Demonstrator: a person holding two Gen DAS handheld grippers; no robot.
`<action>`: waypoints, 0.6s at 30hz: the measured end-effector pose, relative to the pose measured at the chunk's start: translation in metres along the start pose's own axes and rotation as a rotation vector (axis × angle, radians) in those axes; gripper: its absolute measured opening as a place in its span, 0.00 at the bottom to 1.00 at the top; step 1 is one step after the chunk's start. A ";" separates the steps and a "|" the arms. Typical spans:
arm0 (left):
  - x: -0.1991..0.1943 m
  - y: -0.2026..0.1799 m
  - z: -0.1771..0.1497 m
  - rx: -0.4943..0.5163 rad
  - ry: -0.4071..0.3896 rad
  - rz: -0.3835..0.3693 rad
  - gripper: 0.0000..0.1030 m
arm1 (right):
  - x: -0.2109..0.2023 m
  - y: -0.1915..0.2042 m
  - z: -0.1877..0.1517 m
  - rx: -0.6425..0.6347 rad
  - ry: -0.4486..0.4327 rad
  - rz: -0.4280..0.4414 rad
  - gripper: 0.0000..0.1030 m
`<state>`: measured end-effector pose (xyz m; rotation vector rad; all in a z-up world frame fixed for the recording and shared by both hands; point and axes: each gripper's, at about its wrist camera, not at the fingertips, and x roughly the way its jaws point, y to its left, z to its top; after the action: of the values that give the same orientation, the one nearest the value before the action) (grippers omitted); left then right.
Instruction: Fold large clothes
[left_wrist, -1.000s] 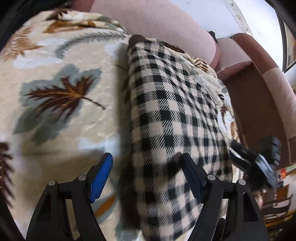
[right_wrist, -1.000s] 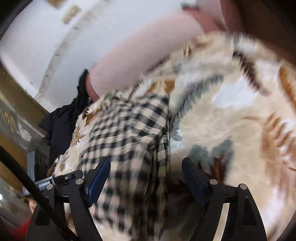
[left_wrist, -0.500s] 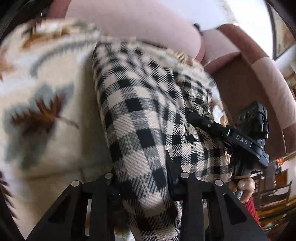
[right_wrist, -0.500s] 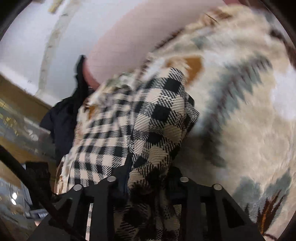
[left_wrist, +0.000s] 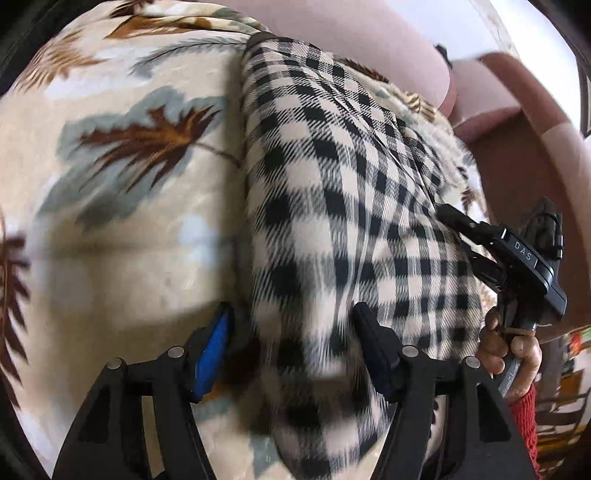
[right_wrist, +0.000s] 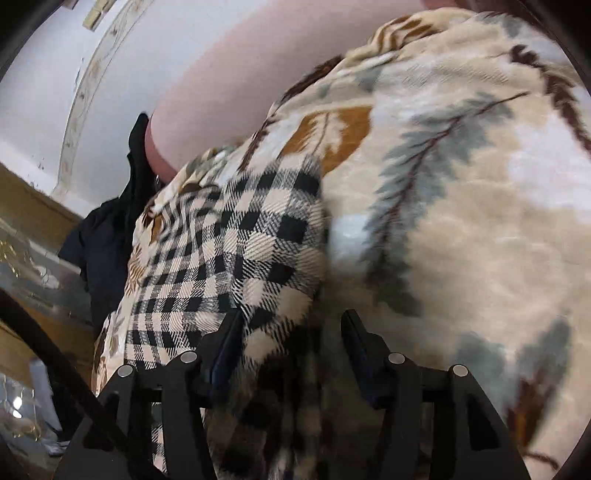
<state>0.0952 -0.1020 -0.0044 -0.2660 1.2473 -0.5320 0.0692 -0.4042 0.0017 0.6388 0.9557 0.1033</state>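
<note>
A black-and-cream checked garment (left_wrist: 343, 206) lies folded in a long strip on a leaf-patterned blanket (left_wrist: 110, 192). My left gripper (left_wrist: 291, 343) is open, its fingers either side of the garment's near end. My right gripper (right_wrist: 291, 343) is open too, with the garment's other end (right_wrist: 266, 251) between and in front of its fingers. The right gripper also shows in the left wrist view (left_wrist: 517, 258), at the garment's right edge, held by a hand in a red sleeve.
The blanket (right_wrist: 461, 221) covers a sofa with a pink backrest (left_wrist: 354, 37) and a brown armrest (left_wrist: 535, 155). A black cloth (right_wrist: 110, 236) hangs at the sofa's end. A white wall (right_wrist: 44, 74) stands behind.
Half a second ago both grippers were shut on the garment's ends. Both have now opened and let the garment go; it rests on the blanket.
</note>
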 end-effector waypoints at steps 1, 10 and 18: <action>-0.005 0.003 -0.008 -0.011 -0.013 0.000 0.63 | -0.011 0.003 -0.001 -0.018 -0.024 -0.030 0.58; -0.023 0.003 -0.071 0.005 -0.090 0.047 0.63 | -0.055 0.064 -0.043 -0.167 -0.012 0.168 0.50; -0.058 0.003 -0.095 0.057 -0.120 0.139 0.63 | -0.033 0.009 -0.082 -0.068 0.072 -0.001 0.25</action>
<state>-0.0064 -0.0607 0.0133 -0.1600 1.1231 -0.4249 -0.0127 -0.3709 -0.0032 0.5749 1.0182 0.1582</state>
